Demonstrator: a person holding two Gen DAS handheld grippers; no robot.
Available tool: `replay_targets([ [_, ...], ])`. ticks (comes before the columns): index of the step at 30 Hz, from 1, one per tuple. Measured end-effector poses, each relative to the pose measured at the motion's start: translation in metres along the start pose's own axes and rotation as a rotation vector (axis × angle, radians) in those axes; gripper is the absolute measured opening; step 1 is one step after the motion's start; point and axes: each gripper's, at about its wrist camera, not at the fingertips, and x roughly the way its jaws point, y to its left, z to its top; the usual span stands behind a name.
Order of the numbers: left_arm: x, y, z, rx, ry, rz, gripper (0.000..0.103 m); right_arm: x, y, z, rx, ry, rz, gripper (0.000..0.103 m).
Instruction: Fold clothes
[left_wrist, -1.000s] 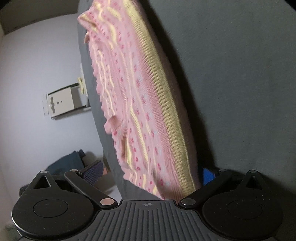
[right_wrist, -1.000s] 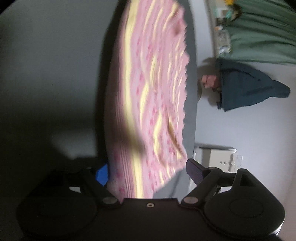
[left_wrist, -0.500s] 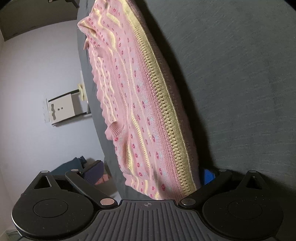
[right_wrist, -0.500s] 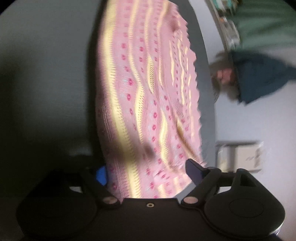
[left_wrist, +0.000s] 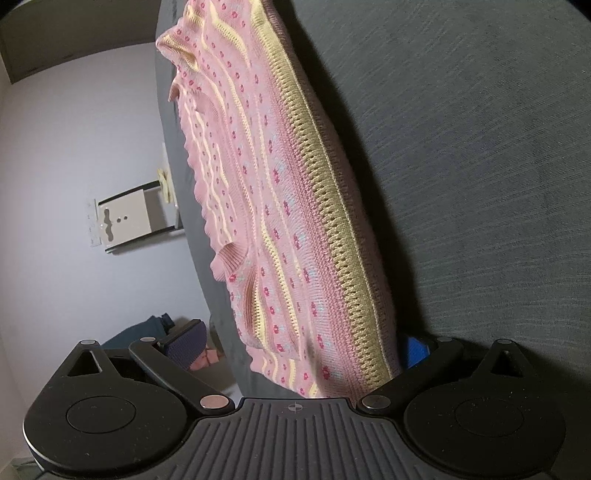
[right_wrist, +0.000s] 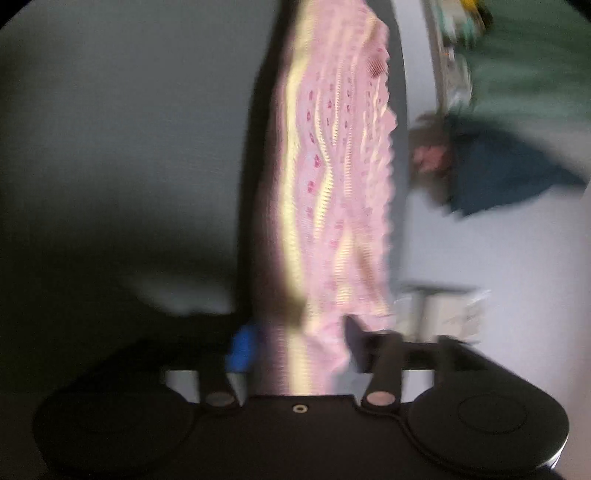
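Observation:
A pink knitted garment (left_wrist: 280, 206) with yellow wavy stripes and red dots lies on a dark grey fabric surface (left_wrist: 480, 184). My left gripper (left_wrist: 299, 350) is open wide at the garment's near end. The cloth lies beside its blue right pad (left_wrist: 415, 354), and the left finger (left_wrist: 184, 347) stands off it. In the blurred right wrist view the garment (right_wrist: 332, 184) runs away from my right gripper (right_wrist: 299, 347). Its jaws are closing, with a bunched edge of the knit between the blue pad (right_wrist: 242, 350) and the dark finger (right_wrist: 356, 343); both touch the cloth.
Past the grey surface's edge are a pale floor, a white box (left_wrist: 129, 221) and a dark teal cloth (left_wrist: 147, 328). The right wrist view shows a teal garment (right_wrist: 498, 177), green fabric (right_wrist: 524, 74) and a white box (right_wrist: 443, 310).
The right gripper's fingers have come much closer together around the garment's edge, and its view has shifted slightly. The left gripper and the cloth by it look the same.

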Motion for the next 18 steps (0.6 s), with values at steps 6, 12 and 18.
replay_targets([
  [6, 0.000, -0.001, 0.002, 0.008, 0.004, -0.001, 0.103, 0.026, -0.011, 0.005, -0.074, 0.019, -0.003, 0.072],
  [12, 0.003, 0.000, 0.004, 0.016, 0.009, -0.013, 0.100, 0.048, -0.016, 0.007, -0.044, 0.012, 0.003, 0.041],
  [18, 0.005, -0.005, -0.002, 0.027, 0.021, -0.097, 0.034, 0.027, -0.010, -0.008, 0.033, -0.026, 0.061, 0.019],
])
